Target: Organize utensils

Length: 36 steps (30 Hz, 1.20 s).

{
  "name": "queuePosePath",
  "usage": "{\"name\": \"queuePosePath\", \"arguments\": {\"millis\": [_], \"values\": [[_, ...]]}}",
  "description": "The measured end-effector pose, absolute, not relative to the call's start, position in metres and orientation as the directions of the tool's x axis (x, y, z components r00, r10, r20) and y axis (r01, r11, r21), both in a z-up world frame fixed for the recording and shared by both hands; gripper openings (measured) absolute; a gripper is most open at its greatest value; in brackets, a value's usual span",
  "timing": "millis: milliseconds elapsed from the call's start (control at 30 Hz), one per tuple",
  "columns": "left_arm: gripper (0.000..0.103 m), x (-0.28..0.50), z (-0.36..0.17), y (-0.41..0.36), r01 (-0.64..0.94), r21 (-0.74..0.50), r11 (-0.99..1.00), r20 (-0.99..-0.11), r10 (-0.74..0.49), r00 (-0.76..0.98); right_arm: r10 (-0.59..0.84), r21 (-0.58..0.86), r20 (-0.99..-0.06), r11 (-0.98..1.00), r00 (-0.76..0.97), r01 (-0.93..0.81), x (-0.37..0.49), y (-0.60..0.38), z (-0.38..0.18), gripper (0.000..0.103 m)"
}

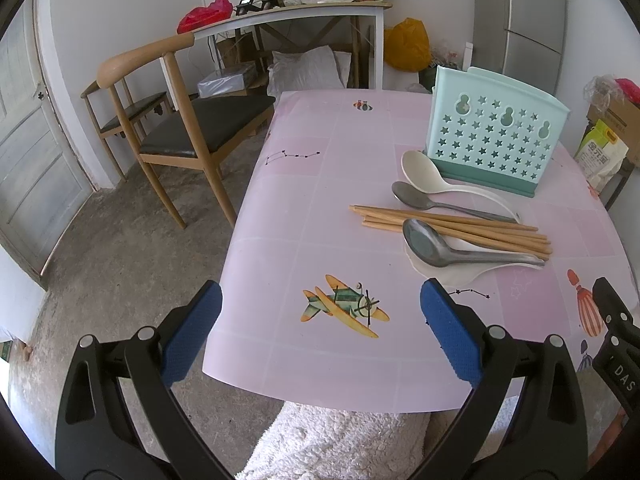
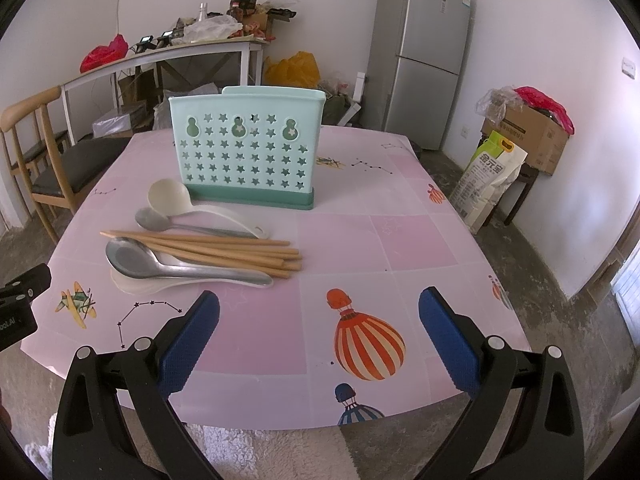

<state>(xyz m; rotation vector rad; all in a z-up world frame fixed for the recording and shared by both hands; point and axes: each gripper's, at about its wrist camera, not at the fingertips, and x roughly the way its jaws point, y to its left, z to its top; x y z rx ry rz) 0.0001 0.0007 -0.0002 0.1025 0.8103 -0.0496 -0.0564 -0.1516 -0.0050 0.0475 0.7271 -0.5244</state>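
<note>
Lying heaped mid-table: wooden chopsticks, two steel spoons, two white plastic ladles, just before upright mint star-punched utensil holder. Hovering wide open and empty over near table edge: left gripper, right gripper, blue ribbed pads. Glossy pink printed tablecloth, bare foreground; fridge, wooden chair beyond.

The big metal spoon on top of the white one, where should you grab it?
Probably by its handle, near the tail end. The big metal spoon lies flat on a white spoon, bowl to the left and handle running right. The right hand-held gripper is open and on that side, so come down from above with a finger on each side of the thin handle, clear of the chopsticks behind it.
</note>
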Motion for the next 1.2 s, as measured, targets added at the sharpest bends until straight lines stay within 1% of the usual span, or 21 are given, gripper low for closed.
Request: {"name": "queuePosePath", "arguments": {"millis": [900,967,1200], "values": [[0.096,0.0001,-0.0001,0.0007,0.084,0.072,0.994,-0.726,-0.006,0.687,-0.442,-0.138,-0.643,0.870,0.626,0.474,-0.0569,-0.1519,-0.0050,0.097],[0.096,0.0006,-0.0078,0.0014,0.083,0.073,0.994,-0.727,-0.004,0.687,-0.442,-0.138,-0.643,0.870,0.626,0.473,-0.0567,-0.1521,-0.0051,0.097],[0.096,0.0014,-0.0096,0.0026,0.082,0.075,0.994,-0.728,-0.001,0.685,-0.441,-0.139,-0.643,0.871,0.627,0.470,-0.0585,-0.1522,-0.0038,0.097]]}}
